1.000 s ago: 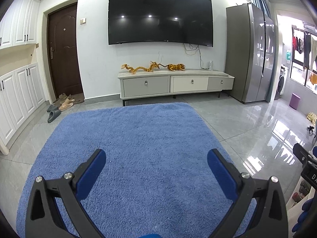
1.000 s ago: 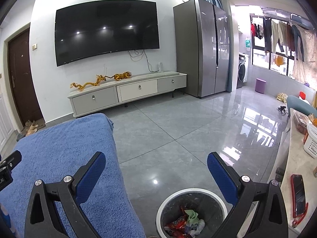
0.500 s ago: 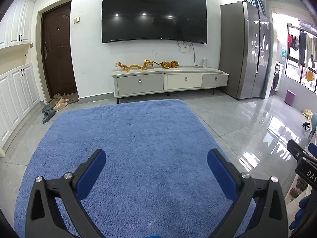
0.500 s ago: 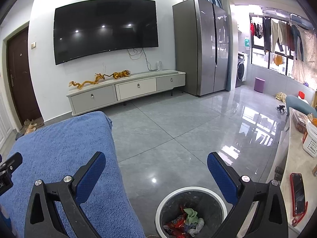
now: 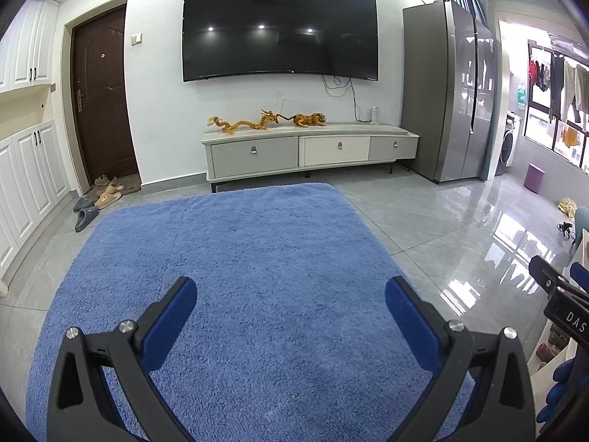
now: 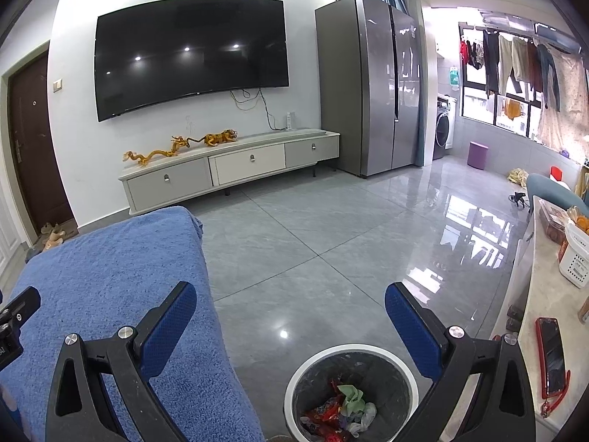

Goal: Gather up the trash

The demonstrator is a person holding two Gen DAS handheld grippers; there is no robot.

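**A:** So how far along is the trash pickup, do you reckon? In the right wrist view the bin [image 6: 351, 392] sits at the bottom centre of the frame, and it's got stuff in it: red wrappers, something green and crumpled, some clear plastic, all that trash [image 6: 340, 410] piled at the bottom.

**B:** Looks mostly done to me, going by what's lying around. The blue rug [image 5: 235, 294] fills the lower middle of the left wrist view and I can't spot a single scrap on it. The grey floor [image 6: 331, 258] beside it looks bare too.

**A:** And the grippers?

**B:** Left gripper [image 5: 291, 311] has its jaws spread wide with nothing between them, just rug behind. Right gripper [image 6: 291, 313] is the same, wide apart and holding nothing, hanging above the bin with the rim showing between its fingers.

**A:** Anything we can't judge?

**B:** Plenty. The near edge of the bin is cut off at the bottom of the frame. There's a counter [image 6: 530, 294] at the right edge with a phone [image 6: 550, 355] and a white basket [image 6: 576, 263] on it, but it's squashed by the lens. Small yellowish thing [image 6: 517, 176] on the floor at far right could be trash, too tiny to tell.
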